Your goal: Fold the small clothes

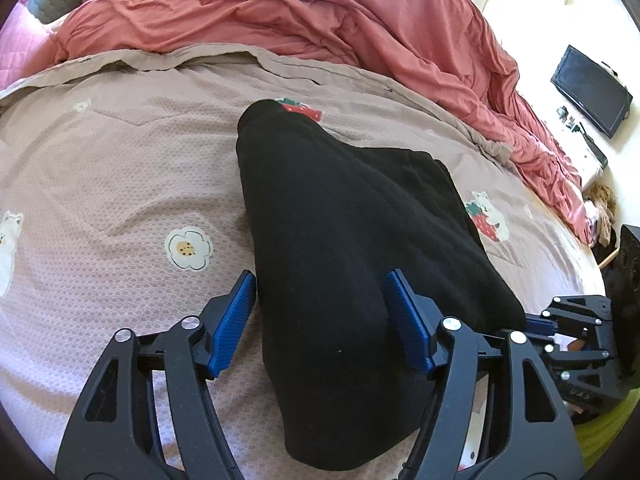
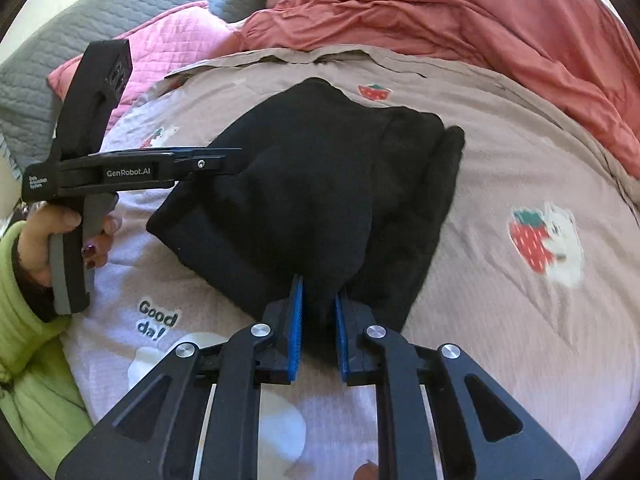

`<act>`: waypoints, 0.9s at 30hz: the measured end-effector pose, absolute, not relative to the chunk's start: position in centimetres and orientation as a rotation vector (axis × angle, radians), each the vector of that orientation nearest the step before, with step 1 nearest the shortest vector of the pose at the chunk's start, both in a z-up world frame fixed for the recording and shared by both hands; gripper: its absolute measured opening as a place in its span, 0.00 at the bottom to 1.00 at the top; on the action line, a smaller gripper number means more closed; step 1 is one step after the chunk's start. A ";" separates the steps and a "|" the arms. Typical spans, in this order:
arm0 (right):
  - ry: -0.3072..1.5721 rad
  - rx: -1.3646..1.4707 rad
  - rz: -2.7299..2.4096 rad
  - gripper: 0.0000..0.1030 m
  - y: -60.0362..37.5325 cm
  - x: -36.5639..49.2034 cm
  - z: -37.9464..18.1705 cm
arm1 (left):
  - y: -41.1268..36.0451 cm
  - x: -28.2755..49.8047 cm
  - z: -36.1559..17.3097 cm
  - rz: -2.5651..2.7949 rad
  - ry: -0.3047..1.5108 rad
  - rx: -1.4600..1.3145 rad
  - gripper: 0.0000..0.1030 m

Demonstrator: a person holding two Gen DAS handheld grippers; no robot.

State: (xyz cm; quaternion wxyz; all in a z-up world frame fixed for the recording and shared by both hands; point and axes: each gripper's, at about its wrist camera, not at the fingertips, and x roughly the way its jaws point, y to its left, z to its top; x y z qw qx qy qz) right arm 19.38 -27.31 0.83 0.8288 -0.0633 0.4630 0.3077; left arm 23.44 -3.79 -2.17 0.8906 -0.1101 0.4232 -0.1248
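A black garment (image 1: 340,240) lies folded over on the beige printed bedspread (image 1: 120,184). My left gripper (image 1: 320,286) is open, its blue pads standing on either side of the garment's near part without pinching it. In the right wrist view the same garment (image 2: 320,184) lies in the middle, and my right gripper (image 2: 319,300) is shut on its near edge, with cloth bunched between the blue pads. The left gripper (image 2: 224,160) shows there at the garment's left side, held by a hand in a green sleeve.
A rumpled red duvet (image 1: 360,20) lies across the far side of the bed. A pink pillow (image 2: 160,44) and a grey quilted headboard (image 2: 120,4) are at the far left. A dark monitor (image 1: 592,88) stands off the bed at the right.
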 end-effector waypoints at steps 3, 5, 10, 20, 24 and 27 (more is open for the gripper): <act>1.017 -0.056 0.637 0.13 -28.2 19.3 -0.5 | -4.4 23.3 -2.4 -0.261 0.881 -0.205 0.64; 1.013 -0.024 0.626 0.13 -28.2 19.1 -1.3 | -4.5 23.4 -2.5 -0.252 0.885 -0.194 0.65; 0.993 0.004 0.604 0.21 -28.3 18.8 -0.2 | -4.2 23.1 -2.2 -0.237 0.886 -0.199 0.65; 0.871 0.082 0.533 0.34 -30.1 18.3 3.5 | -4.0 22.6 -2.0 -0.227 0.881 -0.192 0.65; 0.854 0.100 0.547 0.34 -29.0 19.1 3.9 | -3.9 22.4 -1.9 -0.227 0.878 -0.186 0.65; 0.858 0.095 0.542 0.34 -28.0 19.9 3.9 | -3.8 22.1 -2.0 -0.226 0.879 -0.190 0.65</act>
